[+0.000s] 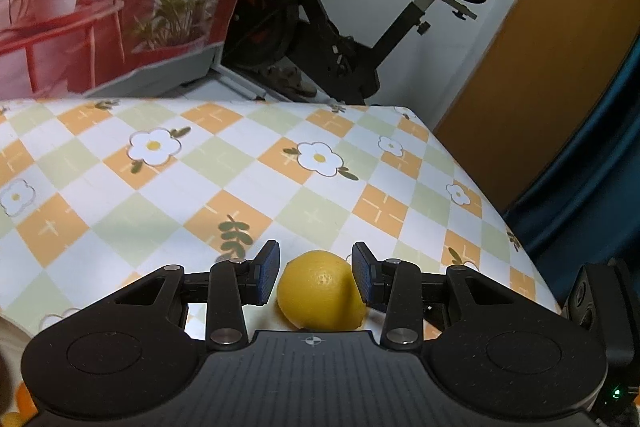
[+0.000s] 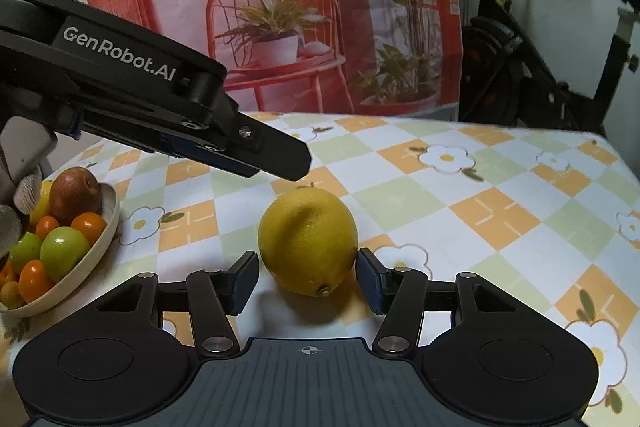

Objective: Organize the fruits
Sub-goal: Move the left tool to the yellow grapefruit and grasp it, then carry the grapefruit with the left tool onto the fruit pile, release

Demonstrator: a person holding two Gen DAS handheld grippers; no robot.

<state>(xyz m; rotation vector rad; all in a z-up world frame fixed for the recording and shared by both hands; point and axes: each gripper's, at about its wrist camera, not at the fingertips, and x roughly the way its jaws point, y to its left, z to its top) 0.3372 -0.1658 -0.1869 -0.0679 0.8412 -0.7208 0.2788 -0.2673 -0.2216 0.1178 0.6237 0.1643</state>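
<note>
With the lemon (image 2: 307, 241) on the tablecloth (image 2: 500, 195) between the spread pads of both the right gripper (image 2: 306, 277) and the left gripper (image 1: 314, 277), closing both together could squirt it sideways, away from the fruit bowl (image 2: 106, 227).

Lemon (image 2: 307, 241) btwn open right gripper (image 2: 307, 277) pads, maybe touching right one, left gripper (image 2: 280, 159) above, fruit bowl (image 2: 105, 227) at left

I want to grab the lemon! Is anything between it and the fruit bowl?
No. In the right wrist view only bare checkered tablecloth lies between the lemon and the fruit bowl; the left claw hangs above it.
</note>
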